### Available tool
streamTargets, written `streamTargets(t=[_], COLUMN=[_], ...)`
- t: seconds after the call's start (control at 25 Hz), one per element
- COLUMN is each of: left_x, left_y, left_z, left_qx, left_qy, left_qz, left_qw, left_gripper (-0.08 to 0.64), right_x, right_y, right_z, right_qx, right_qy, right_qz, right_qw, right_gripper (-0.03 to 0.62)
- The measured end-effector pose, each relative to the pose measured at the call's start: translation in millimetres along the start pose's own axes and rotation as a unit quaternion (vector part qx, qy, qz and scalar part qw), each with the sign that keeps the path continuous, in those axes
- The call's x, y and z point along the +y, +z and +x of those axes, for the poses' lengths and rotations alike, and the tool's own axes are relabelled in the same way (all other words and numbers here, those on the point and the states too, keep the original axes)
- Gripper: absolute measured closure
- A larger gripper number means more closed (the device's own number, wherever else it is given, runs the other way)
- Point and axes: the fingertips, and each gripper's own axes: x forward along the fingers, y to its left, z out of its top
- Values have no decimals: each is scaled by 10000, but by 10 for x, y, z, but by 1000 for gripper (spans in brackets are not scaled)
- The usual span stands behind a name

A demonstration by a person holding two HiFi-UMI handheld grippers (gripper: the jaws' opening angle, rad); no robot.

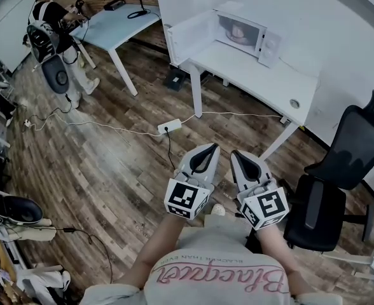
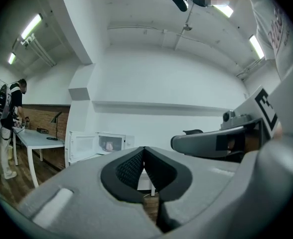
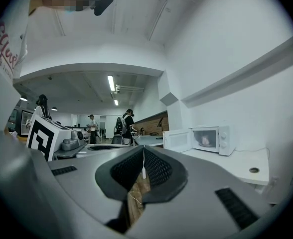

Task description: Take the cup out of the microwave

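Head view is showing the left claw [image 1: 208,150] and right claw [image 1: 238,155] hovering at 6 o'clock over the wood floor [image 1: 110,164], well apart from the desk [image 1: 263,75]. Both claws are sitting pinched together, gripping nothing. The cup [image 1: 236,32] is sitting inside the microwave [image 1: 270,46] at 1 o'clock, its door [image 1: 188,38] hanging open.

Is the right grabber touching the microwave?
Apart. The head view shows the right gripper over the wooden floor, far short of the microwave on the white table.
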Motion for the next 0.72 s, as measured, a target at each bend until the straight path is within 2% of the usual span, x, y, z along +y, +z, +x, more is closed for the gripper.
streamTargets(t=[0.72], left_x=[437], left_y=[-65], left_z=[1059], left_qx=[-60], left_qy=[406], left_qz=[-102], left_qw=[9991], left_gripper=[555], right_x=[-920], right_y=[-5], right_z=[596], right_qx=[113], right_qy=[158], right_qz=[-99], right_qw=[9998], right_gripper=[580])
